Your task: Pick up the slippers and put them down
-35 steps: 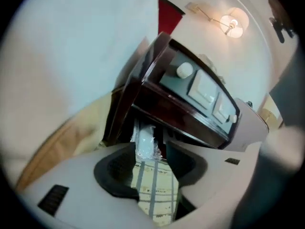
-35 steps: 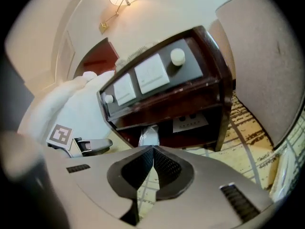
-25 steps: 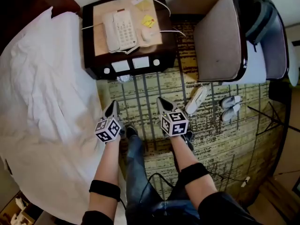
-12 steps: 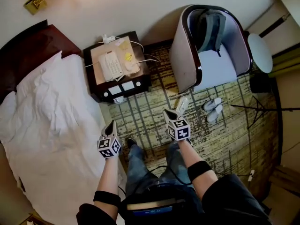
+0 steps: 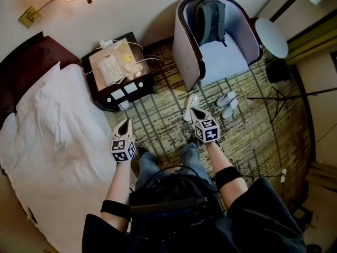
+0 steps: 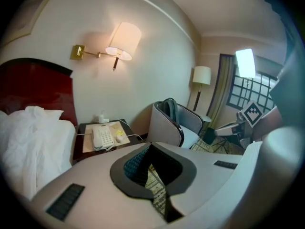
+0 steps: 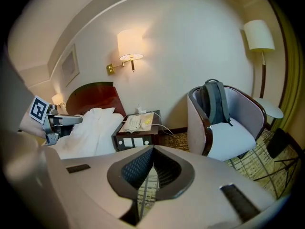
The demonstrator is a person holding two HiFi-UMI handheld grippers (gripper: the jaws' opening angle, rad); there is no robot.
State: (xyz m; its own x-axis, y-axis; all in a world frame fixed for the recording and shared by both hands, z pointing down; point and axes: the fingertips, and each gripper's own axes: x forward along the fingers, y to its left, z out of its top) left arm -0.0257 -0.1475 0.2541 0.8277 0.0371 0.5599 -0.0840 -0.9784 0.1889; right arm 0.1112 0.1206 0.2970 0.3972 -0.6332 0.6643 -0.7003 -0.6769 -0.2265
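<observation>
A pair of white slippers (image 5: 227,104) lies on the patterned carpet in front of the armchair. Another white slipper (image 5: 188,107) lies by the chair's near corner, just beyond the tip of my right gripper (image 5: 193,111). That gripper is held high above the floor, shut and empty. My left gripper (image 5: 126,122) hangs over the carpet beside the bed, also shut with nothing in it. In the left gripper view the closed jaws (image 6: 150,148) point toward the nightstand. In the right gripper view the closed jaws (image 7: 152,150) point toward the carpet between nightstand and chair. No slippers show in either gripper view.
A dark nightstand (image 5: 138,86) with a white telephone stands against the wall. The white bed (image 5: 52,136) fills the left. An armchair (image 5: 184,51) holds a grey backpack (image 5: 208,20). A round side table (image 5: 271,36) and a tripod stand (image 5: 274,96) are at the right.
Both grippers have risen well above the floor and the head view has pulled up, taking in more of the room. The slippers lie where they were.
</observation>
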